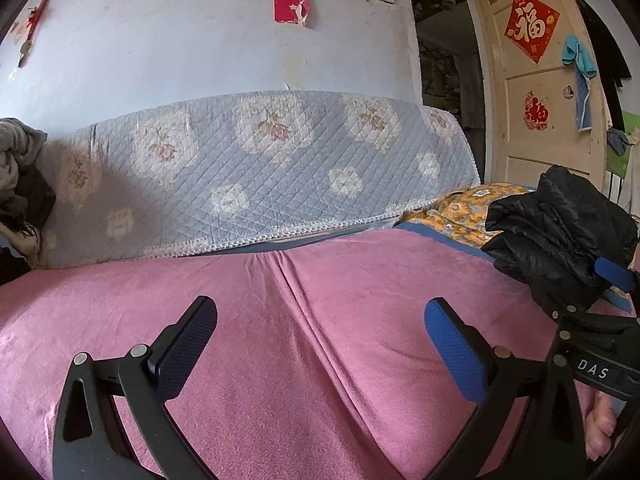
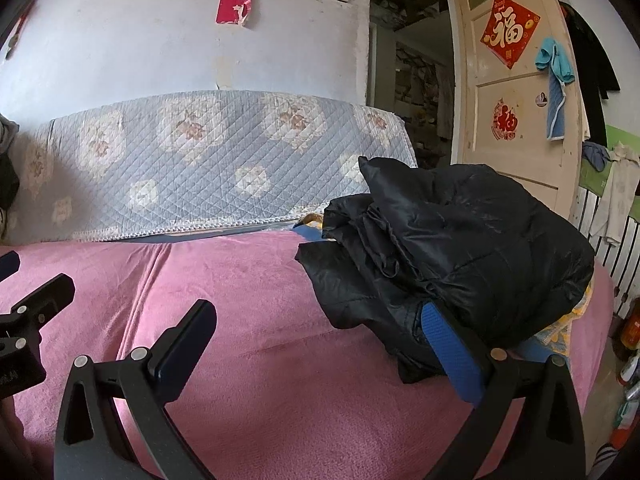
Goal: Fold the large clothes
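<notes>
Black puffer jacket: glossy, quilted, slippery-looking shell, bundled into a thick, uneven fold with a loose flap sticking out at 9 o'clock of the bundle. It sits on the pink blanket, at 2–3 o'clock in the right wrist view; in the left wrist view the same jacket shows at 3 o'clock.

Right gripper: black frame, tongs spread wide. One blue textured pad lies against the jacket's lower edge, partly under the cloth; the other pad is clear of it, over bare blanket. Nothing pinched.

Left gripper: tongs spread, empty, hovering over the blanket at 6 o'clock.

Surface: plush, fleecy pink cover with a long crease running from 12 toward 5 o'clock in the left view. Behind it, a diamond-quilted blue floral cover on the backrest. Yellow floral cloth beside the jacket.

Room: scuffed pale wall, cream panelled door standing open at 1 o'clock, red paper decoration on it.
</notes>
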`<action>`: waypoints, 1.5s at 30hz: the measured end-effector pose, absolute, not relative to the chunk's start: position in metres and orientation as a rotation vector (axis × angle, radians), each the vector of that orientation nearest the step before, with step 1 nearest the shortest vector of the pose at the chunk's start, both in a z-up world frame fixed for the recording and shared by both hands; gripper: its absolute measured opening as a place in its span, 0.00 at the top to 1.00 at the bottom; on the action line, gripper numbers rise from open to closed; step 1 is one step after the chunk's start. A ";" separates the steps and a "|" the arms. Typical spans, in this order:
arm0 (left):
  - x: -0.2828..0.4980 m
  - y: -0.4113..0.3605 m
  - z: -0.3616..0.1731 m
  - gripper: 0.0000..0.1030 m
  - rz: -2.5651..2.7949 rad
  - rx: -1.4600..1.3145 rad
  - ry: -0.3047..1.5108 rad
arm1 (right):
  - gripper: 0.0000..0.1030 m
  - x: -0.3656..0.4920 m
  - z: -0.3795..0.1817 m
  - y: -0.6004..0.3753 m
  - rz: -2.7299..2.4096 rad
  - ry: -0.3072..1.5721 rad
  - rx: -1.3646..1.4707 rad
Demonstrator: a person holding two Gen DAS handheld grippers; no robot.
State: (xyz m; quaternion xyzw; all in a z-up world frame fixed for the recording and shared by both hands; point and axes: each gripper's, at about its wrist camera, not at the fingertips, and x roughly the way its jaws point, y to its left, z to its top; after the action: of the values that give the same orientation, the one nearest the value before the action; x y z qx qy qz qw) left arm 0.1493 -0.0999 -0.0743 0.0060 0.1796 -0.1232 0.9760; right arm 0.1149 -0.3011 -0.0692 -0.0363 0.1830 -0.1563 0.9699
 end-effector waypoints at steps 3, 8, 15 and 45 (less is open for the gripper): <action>0.149 -0.101 -0.075 0.00 -0.249 0.022 0.360 | 0.00 0.114 -0.070 -0.298 -0.322 0.370 -0.081; 0.150 -0.101 -0.075 0.00 -0.250 0.014 0.369 | 0.00 0.114 -0.071 -0.298 -0.320 0.373 -0.084; 0.151 -0.100 -0.076 0.00 -0.253 0.002 0.376 | 0.00 0.114 -0.070 -0.299 -0.318 0.374 -0.084; 0.146 -0.102 -0.075 0.00 -0.262 0.023 0.358 | 0.00 0.114 -0.071 -0.301 -0.315 0.376 -0.087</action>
State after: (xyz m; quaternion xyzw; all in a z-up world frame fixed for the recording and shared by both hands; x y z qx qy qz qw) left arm 0.1464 -0.1025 -0.0746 0.0115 0.1776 -0.1301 0.9754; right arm 0.1139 -0.3007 -0.0705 -0.0431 0.1861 -0.1556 0.9692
